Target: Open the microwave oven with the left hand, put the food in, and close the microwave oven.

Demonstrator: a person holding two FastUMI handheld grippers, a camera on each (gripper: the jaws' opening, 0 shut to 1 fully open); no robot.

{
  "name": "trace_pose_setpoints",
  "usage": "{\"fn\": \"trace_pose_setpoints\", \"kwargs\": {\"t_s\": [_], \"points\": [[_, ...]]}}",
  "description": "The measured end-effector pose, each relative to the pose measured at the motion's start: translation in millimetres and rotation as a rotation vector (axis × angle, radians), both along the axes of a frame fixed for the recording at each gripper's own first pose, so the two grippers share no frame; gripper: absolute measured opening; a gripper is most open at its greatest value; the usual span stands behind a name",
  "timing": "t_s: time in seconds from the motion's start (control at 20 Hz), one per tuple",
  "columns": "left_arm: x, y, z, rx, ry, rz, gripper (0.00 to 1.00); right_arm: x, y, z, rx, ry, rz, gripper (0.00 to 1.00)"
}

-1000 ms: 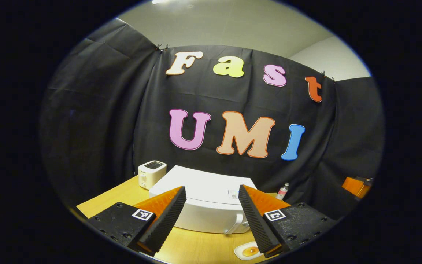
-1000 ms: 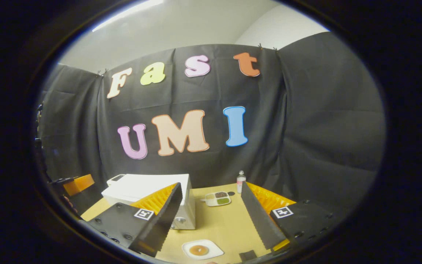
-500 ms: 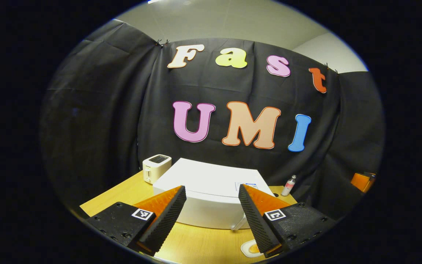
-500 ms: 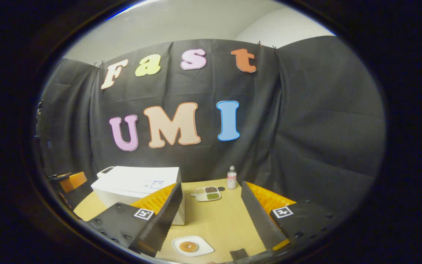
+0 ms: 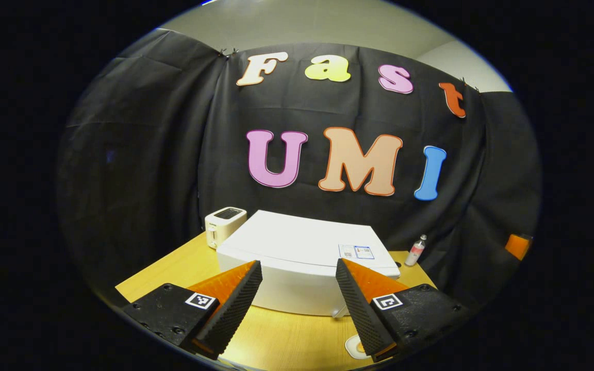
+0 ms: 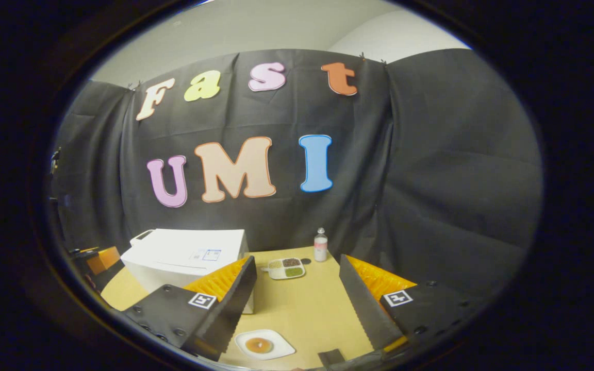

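1. Black cloth walled the booth behind a wooden table [image 5: 281, 340] on which a white microwave oven [image 5: 302, 252] sat with its door shut.
2. Your left gripper [image 5: 297, 304] hovered in front of the oven, its fingers spread wide apart and gripping nothing, the oven's front framed between them.
3. Your right gripper [image 6: 297, 304] hung over the table to the oven's right, likewise wide open and empty.
4. The food, a round brown piece on a white plate [image 6: 265, 344], lay on the table near the front edge, just below the right gripper's fingers; in the left gripper view the plate [image 5: 353, 346] peeked out beside a fingertip.
5. A white toaster [image 5: 225, 225] stood just beside the oven's far left corner.
6. A small bottle [image 6: 320, 246] and a divided tray [image 6: 285, 268] sat near the back wall; what the tray held was too small to tell, perhaps grains.
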State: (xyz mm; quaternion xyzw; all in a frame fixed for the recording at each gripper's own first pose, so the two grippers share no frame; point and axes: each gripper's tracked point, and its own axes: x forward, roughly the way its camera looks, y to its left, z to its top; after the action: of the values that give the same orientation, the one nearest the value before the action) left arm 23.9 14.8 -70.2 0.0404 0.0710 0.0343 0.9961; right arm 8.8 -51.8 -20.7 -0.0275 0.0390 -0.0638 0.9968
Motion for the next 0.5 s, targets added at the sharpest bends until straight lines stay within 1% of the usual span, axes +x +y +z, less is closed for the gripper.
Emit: {"fn": "trace_pose_setpoints", "kwargs": {"t_s": [0.25, 0.5], "points": [[10, -23, -48, -0.02, 0.112, -0.065, 0.95, -4, -18, 1, 0.001, -0.005, -0.037, 0.96], [22, -44, -96, -0.008, 0.221, -0.129, 0.95, -12, -33, -1, 0.008, 0.003, -0.077, 0.96]]}}
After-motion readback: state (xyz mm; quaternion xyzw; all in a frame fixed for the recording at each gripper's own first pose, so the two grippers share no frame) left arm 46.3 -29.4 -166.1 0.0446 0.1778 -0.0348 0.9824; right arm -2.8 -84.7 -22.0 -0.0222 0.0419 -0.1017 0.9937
